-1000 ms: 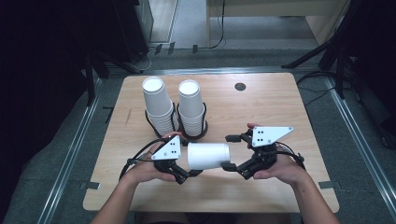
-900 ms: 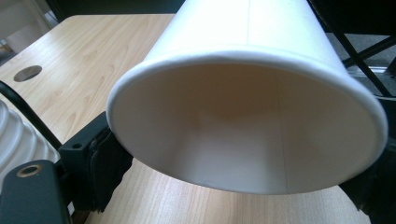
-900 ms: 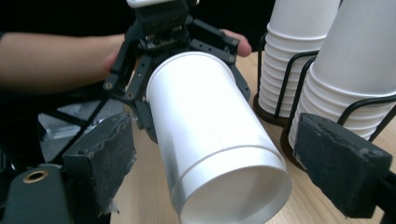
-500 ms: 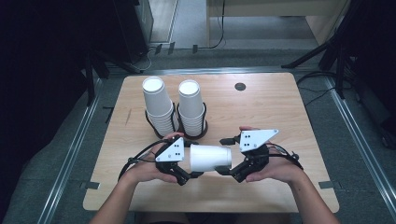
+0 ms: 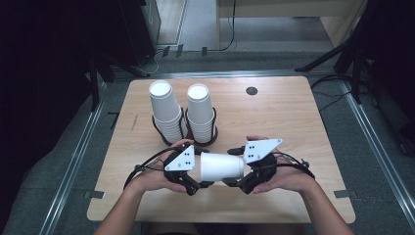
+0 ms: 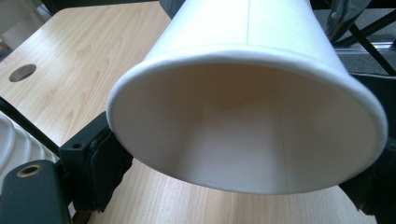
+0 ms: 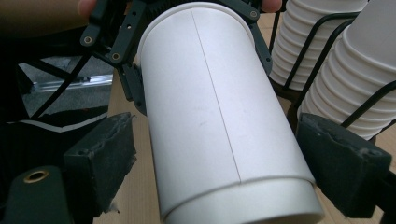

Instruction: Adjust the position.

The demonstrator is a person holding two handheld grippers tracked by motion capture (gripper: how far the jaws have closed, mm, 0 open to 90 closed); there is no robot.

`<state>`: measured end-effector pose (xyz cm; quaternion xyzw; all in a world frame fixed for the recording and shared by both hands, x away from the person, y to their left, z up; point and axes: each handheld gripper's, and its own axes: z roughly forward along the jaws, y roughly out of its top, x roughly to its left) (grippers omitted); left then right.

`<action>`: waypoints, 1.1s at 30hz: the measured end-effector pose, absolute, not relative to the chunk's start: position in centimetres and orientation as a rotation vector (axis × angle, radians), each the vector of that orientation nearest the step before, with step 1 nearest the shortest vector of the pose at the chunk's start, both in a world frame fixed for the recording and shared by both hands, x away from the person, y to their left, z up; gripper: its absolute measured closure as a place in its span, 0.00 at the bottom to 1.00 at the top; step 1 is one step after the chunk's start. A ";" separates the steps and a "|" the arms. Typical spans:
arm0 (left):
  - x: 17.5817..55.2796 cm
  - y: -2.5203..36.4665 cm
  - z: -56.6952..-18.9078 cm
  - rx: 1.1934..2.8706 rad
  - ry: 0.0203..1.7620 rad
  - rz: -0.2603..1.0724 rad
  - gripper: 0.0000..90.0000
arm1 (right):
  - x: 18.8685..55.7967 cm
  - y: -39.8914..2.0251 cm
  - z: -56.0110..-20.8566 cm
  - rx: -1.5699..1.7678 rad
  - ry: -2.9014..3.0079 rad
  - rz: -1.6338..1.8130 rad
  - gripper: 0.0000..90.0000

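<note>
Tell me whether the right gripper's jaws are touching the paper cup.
Cannot tell. In the right gripper view both jaws flank the paper cup closely, the right gripper looking near contact, but neither contact nor gap is plain.

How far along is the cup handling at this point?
Done: one paper cup is off the two stacks in the wire holder and lies sideways above the table. In hand: the left gripper grips its rim end, and the right gripper has its jaws at either side of the base end, contact unclear. Left: wherever the cup is meant to go; it is not yet set down.
</note>
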<state>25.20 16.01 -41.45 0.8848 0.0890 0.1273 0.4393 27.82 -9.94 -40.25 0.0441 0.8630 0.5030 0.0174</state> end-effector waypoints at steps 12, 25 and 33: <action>25.0 15.7 -41.6 2.192 0.209 0.314 0.10 | 27.7 -9.5 -40.7 0.127 2.692 1.520 0.19; 25.0 15.7 -41.7 2.196 0.197 0.309 0.10 | 27.5 -9.4 -41.0 0.109 2.704 1.480 0.19; 24.9 15.6 -41.8 2.188 0.199 0.299 0.10 | 27.4 -9.6 -41.0 0.092 2.704 1.469 0.21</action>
